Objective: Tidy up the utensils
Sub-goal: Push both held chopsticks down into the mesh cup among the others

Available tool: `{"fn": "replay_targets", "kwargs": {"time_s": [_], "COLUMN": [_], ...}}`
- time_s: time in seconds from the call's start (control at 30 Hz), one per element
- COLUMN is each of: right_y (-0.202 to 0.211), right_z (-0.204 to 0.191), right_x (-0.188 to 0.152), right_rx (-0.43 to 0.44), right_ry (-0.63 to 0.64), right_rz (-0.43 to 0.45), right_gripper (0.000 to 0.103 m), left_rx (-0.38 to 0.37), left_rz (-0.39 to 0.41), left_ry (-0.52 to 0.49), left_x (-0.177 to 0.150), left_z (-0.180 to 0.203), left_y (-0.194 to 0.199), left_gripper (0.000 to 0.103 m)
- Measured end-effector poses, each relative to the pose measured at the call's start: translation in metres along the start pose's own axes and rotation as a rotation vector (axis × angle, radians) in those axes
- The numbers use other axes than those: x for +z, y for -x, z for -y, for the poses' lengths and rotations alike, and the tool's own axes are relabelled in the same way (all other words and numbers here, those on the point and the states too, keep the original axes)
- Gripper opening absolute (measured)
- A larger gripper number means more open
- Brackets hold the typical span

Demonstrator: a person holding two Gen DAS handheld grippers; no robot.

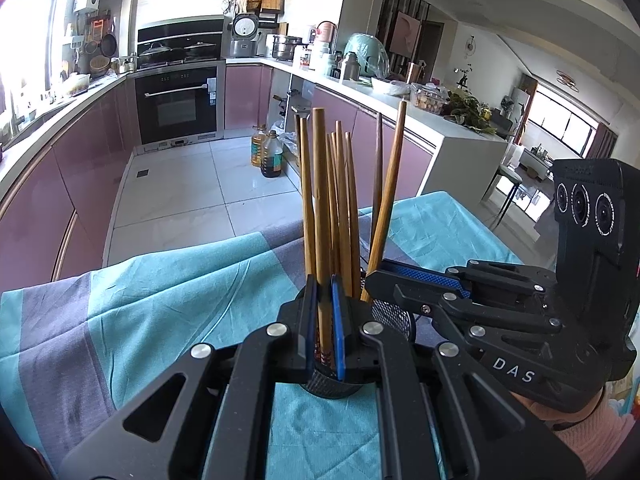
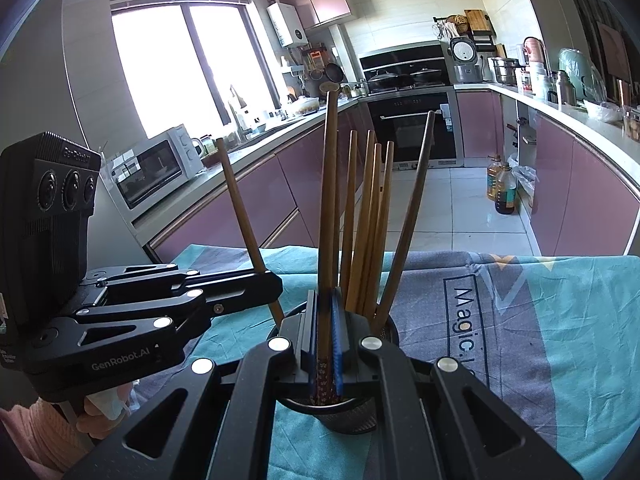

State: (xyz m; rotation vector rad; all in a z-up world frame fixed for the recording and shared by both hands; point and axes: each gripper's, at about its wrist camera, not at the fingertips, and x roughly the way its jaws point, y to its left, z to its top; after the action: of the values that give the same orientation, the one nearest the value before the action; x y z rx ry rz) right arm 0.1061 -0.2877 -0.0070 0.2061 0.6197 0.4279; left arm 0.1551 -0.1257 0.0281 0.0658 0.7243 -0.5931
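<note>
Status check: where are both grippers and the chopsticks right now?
Left gripper shut on one chopstick. Right gripper shut on another chopstick. Both over the mesh holder, other sticks standing inside. Nothing in the way.

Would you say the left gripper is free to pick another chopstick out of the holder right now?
Probably not yet: the left gripper is shut on a chopstick over the holder. It would have to let go of that one before it could take another.
</note>
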Motion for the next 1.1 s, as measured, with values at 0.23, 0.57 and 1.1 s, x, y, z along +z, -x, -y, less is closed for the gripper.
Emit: {"fn": "replay_targets", "kwargs": {"time_s": [0.23,0.57,1.1], "right_y": [-0.003,-0.007,-0.011], "right_z": [0.000,0.000,0.005], "right_x": [0.001,0.002,0.003], "right_rx": [-0.002,-0.004,-0.020], "right_ry": [-0.004,-0.010,-0.013], "right_rz": [-0.003,-0.010,-0.012], "right_gripper": [0.006,0.006,0.006], "left_rx": [-0.002,-0.017,-0.013], "left_rz": [-0.003,-0.010,-0.013], "left_ry": [0.014,0.025,0.031], "left_x": [0.003,0.005,0.004], "left_z": [-0.004,-0.016,-0.023], "left_y": [-0.007,-0.015,-0.017], "left_gripper": [0.008,0.008,0.008]}}
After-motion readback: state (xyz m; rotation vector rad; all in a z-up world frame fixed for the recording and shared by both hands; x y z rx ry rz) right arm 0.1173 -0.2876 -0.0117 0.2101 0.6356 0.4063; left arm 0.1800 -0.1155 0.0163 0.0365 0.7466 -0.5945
